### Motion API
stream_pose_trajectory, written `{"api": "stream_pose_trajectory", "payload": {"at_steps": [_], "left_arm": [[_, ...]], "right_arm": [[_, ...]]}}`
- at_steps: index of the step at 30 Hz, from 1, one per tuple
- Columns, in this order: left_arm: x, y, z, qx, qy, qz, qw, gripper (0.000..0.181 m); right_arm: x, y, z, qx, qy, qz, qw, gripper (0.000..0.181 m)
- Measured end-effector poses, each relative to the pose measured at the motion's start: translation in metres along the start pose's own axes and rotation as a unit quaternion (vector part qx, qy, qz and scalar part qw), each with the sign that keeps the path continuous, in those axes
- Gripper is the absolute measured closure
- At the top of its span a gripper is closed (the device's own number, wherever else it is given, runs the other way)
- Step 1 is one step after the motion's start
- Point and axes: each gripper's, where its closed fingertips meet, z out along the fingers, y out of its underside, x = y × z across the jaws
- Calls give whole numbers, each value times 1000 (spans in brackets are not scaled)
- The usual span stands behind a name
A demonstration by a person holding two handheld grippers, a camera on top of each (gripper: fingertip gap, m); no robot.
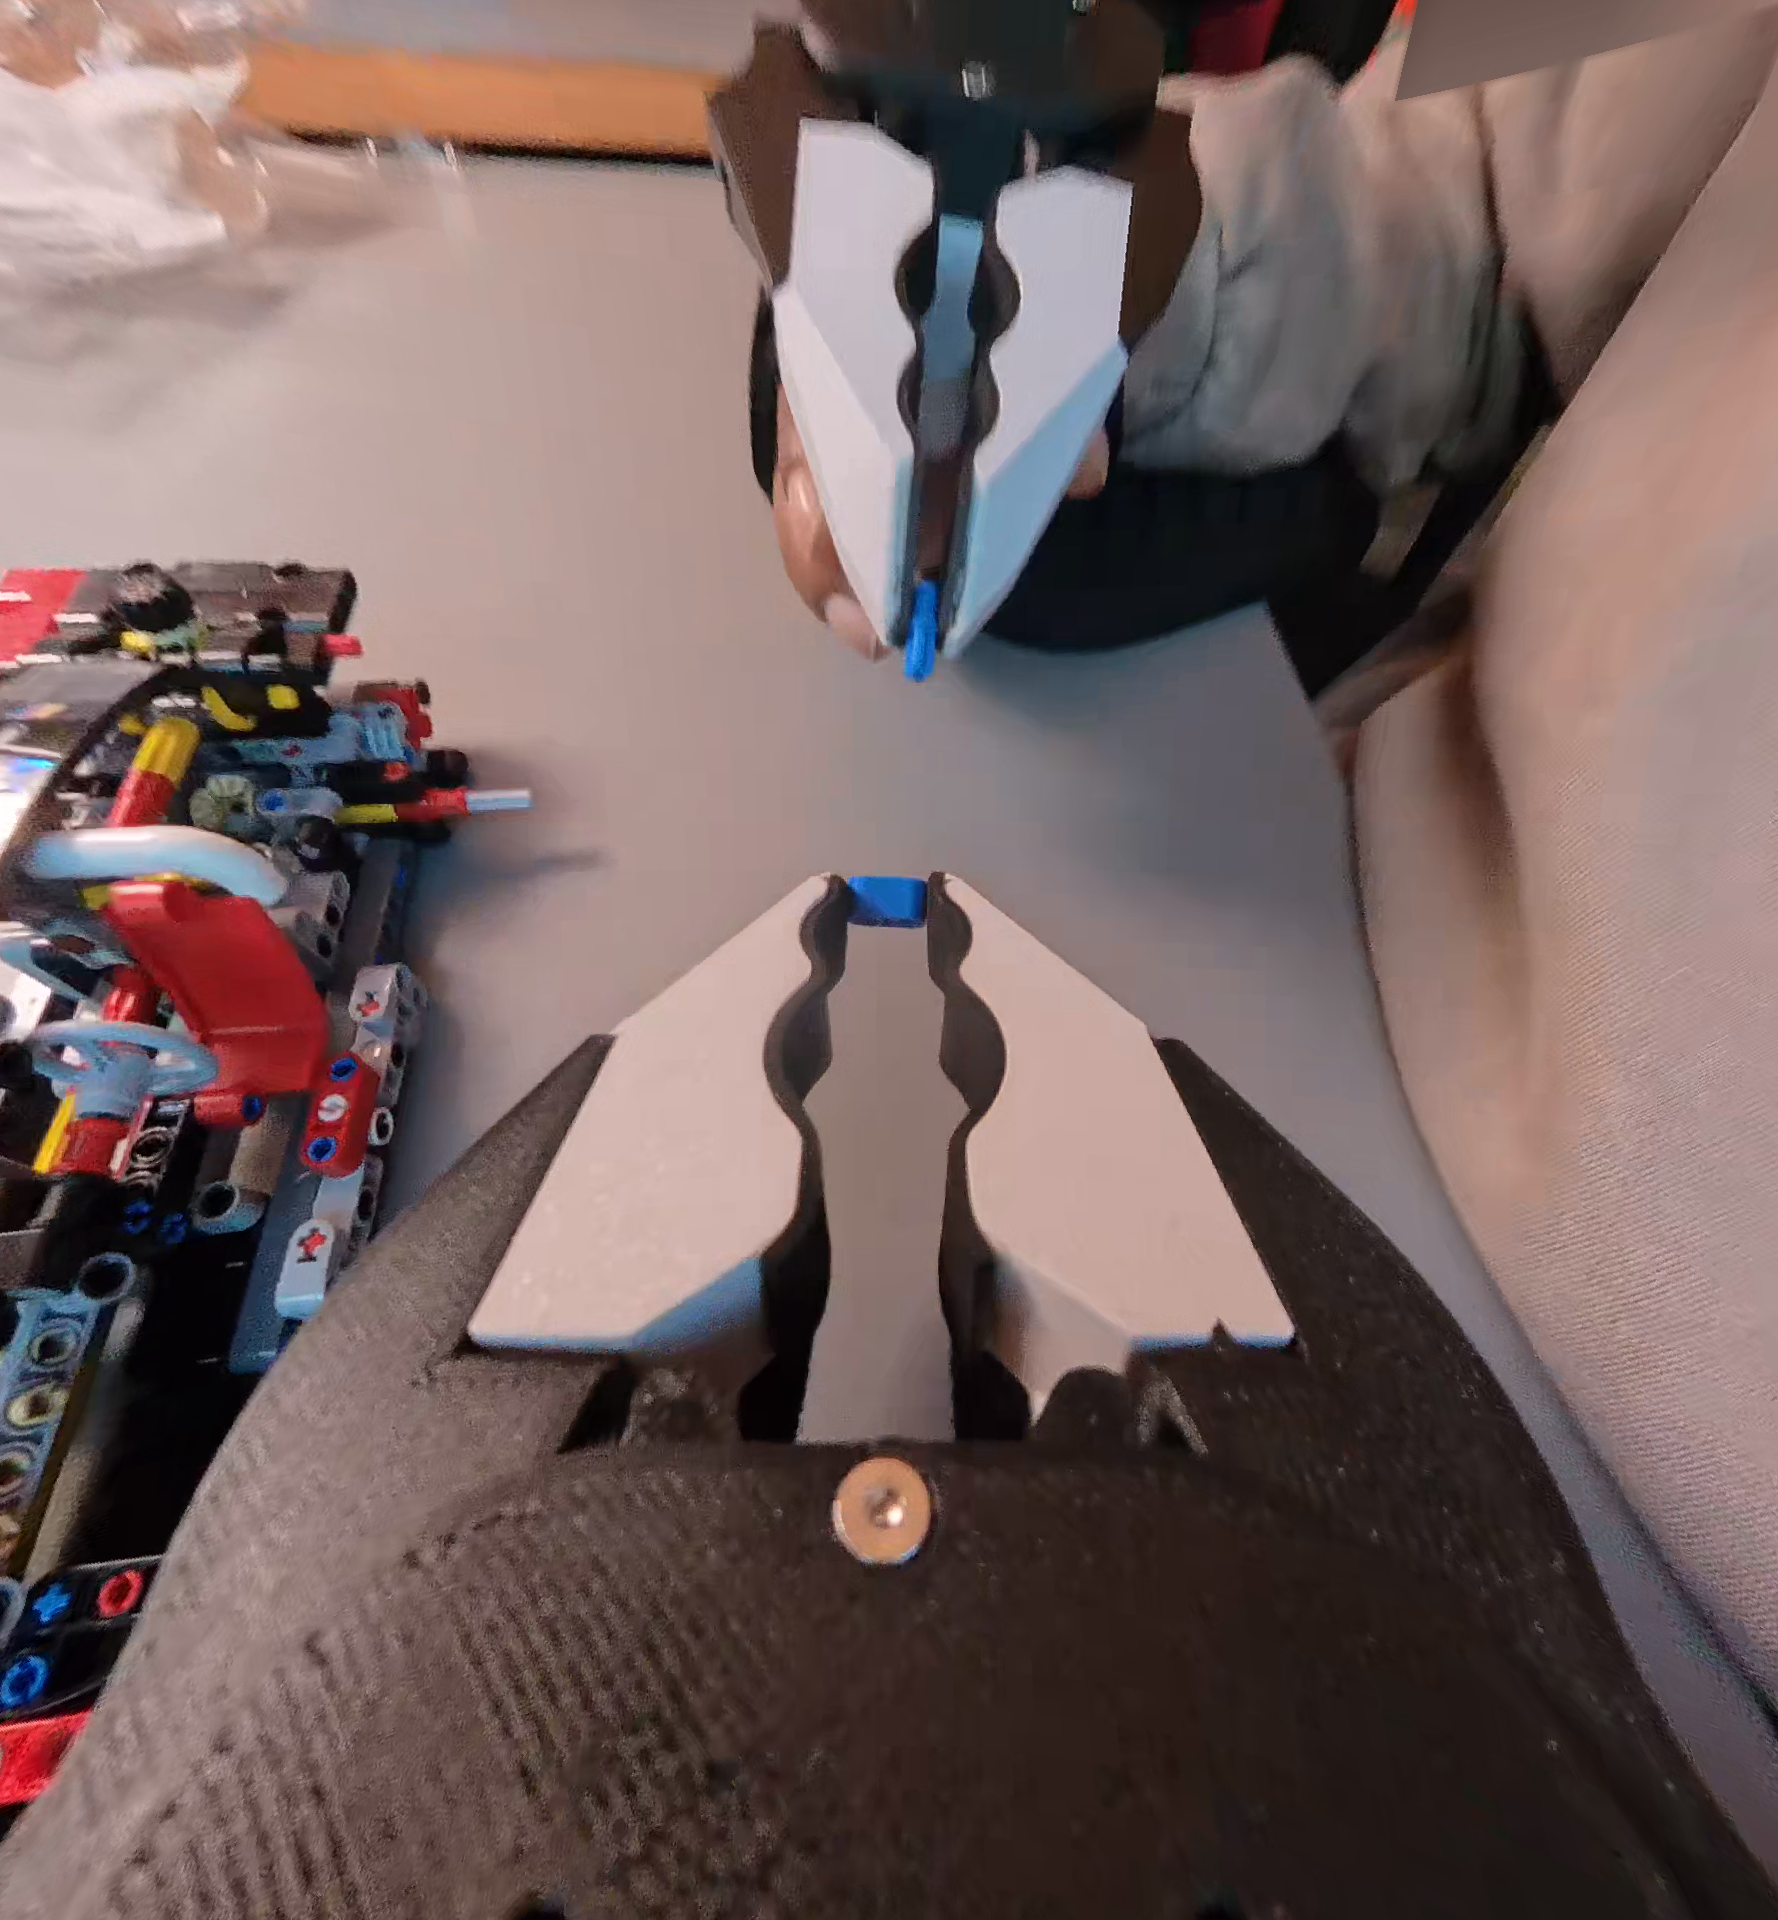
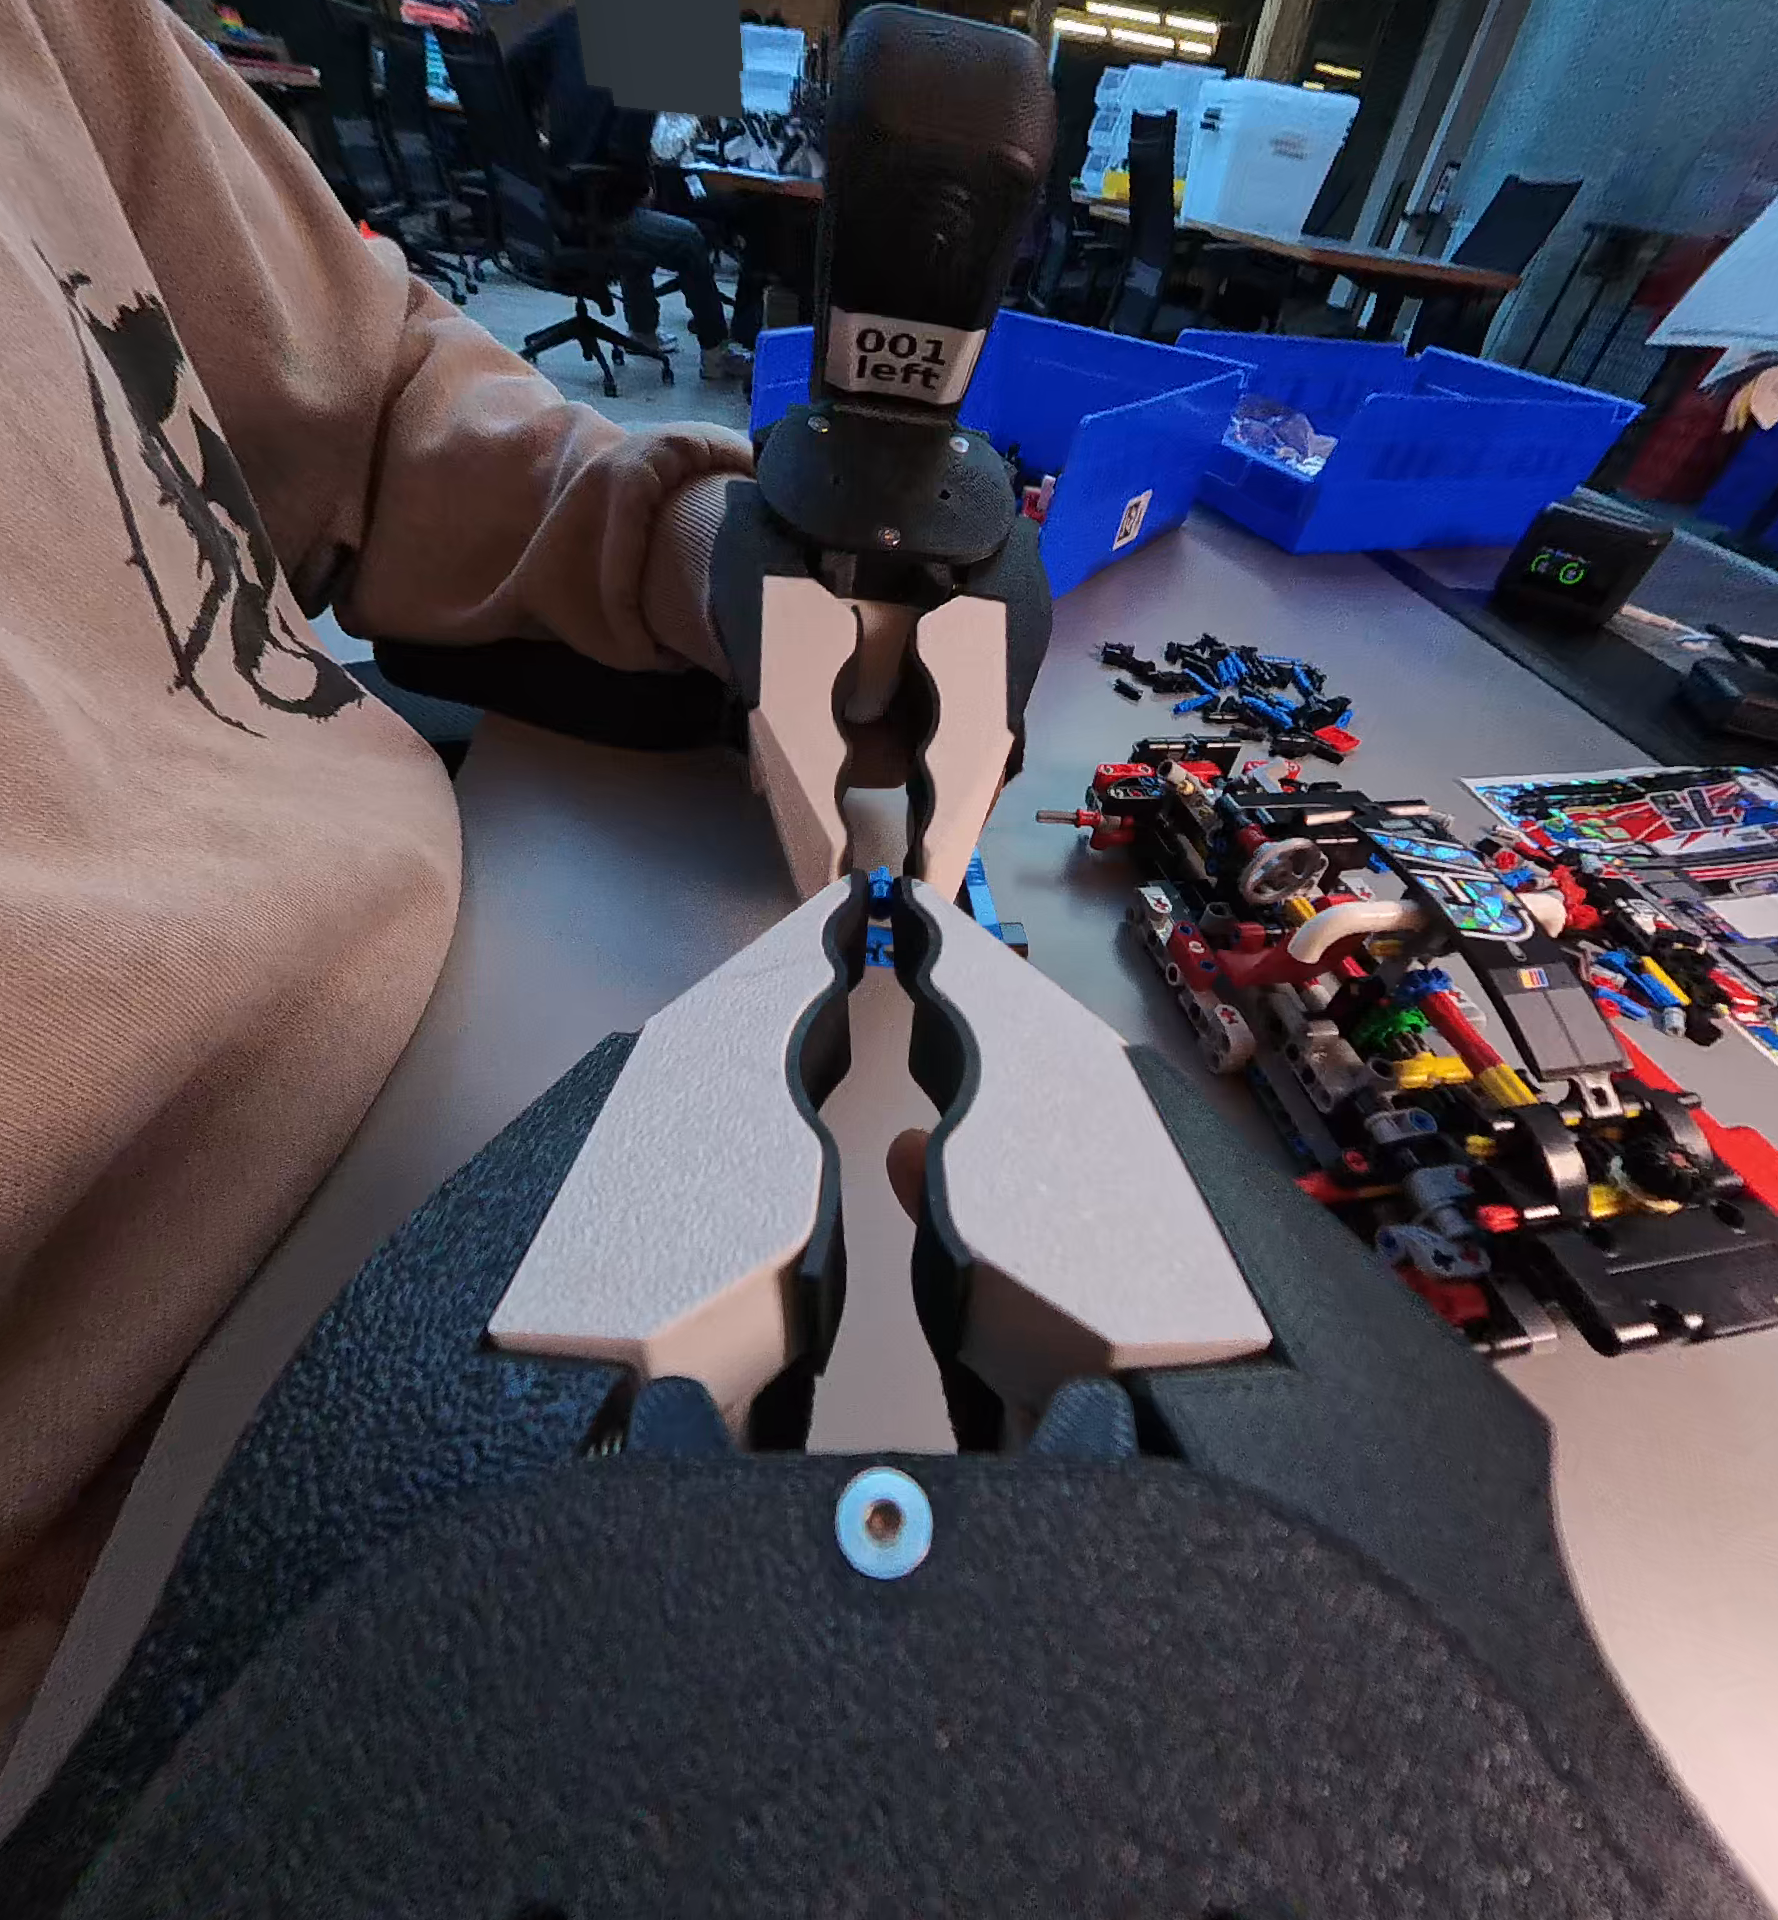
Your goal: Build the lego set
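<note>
While the left tongs [image 1: 887, 883] clamp a blue brick [image 1: 887, 900], the right tongs [image 2: 883, 883] pinch a blue pin [image 2: 879, 891] — tips facing.

Left gripper [image 1: 887, 899] jaws pinch a blue piece [image 1: 887, 900]; right gripper [image 1: 921, 634] perhaps a pin [image 1: 919, 636].

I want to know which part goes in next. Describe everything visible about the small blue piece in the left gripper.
The small blue plastic piece looks blocky and matte, with a flat top face and rounded edges. It is pinched at the very tips of the left gripper, whose grey fingers touch two opposite sides. It is held above the grey table, facing the right gripper, which holds a small blue pin. Its underside is hidden.
</note>
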Motion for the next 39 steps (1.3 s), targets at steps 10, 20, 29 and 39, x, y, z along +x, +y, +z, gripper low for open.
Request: {"api": "stream_pose_trajectory", "payload": {"at_steps": [10, 20, 29, 39], "left_arm": [[15, -27, -10, 84, 66, -66, 992, 168], [19, -22, -7, 69, 80, -77, 991, 168], [19, -10, -2, 32, 76, -98, 992, 169], [21, -9, -1, 34, 77, -110, 990, 170]], "right_arm": [[-16, -4, 9, 2, -30, -34, 999, 179], [-20, 6, 13, -32, -34, -53, 997, 179], [-23, 19, 18, -82, -22, -103, 991, 179], [-26, 24, 22, -97, -15, -112, 989, 179]]}}
